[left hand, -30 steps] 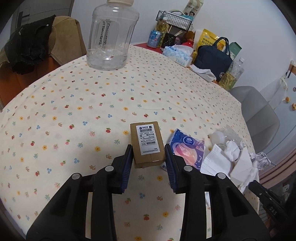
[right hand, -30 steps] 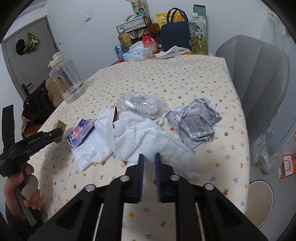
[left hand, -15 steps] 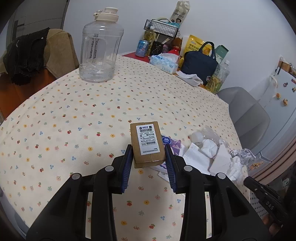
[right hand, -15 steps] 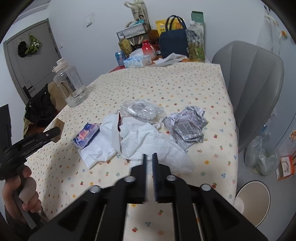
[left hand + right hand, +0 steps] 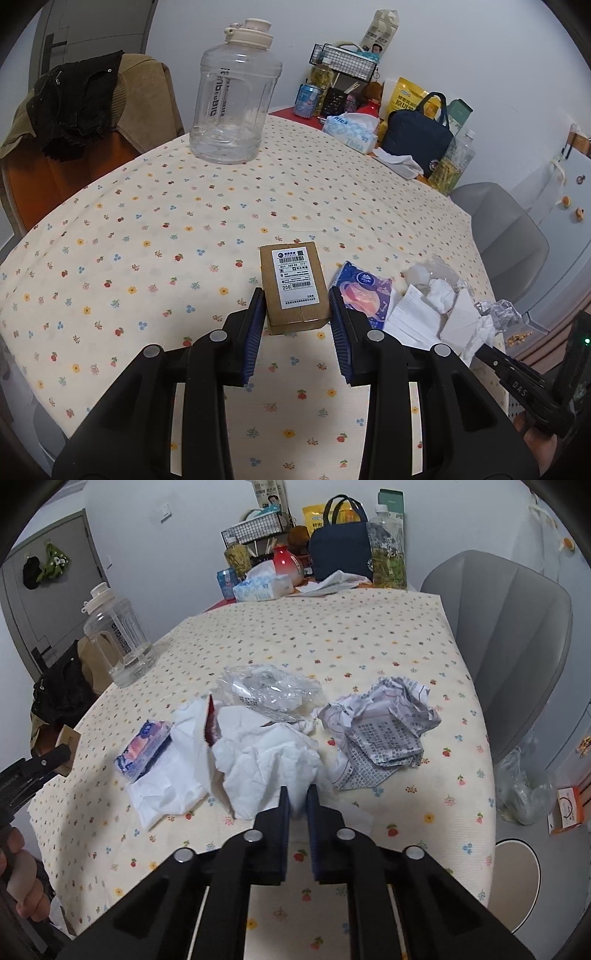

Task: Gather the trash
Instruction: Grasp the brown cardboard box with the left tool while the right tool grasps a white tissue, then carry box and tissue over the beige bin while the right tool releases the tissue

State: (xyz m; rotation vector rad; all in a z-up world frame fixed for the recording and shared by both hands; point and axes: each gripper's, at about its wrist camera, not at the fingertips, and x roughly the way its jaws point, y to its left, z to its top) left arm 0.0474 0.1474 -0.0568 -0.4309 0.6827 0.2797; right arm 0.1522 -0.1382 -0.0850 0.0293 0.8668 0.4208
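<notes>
- At the lower centre of the left wrist view, the left tongs (image 5: 297,314) grip a small cardboard box (image 5: 293,286) with a shipping label between the blue pads; I judge the box is lifted just above the tabletop (image 5: 147,229), but I cannot tell for sure.
- Right of the box lie a tissue packet (image 5: 364,295) and white tissues (image 5: 439,317).
- At the centre bottom of the right wrist view, the right tongs (image 5: 297,805) are almost closed and hold nothing, just before the crumpled tissue (image 5: 269,760); a crumpled printed paper (image 5: 384,731) and clear plastic wrap (image 5: 266,686) lie near.
- Step in hand, as I judge: carrying the box away. Next the box needs a bin, and none is clearly visible.
</notes>
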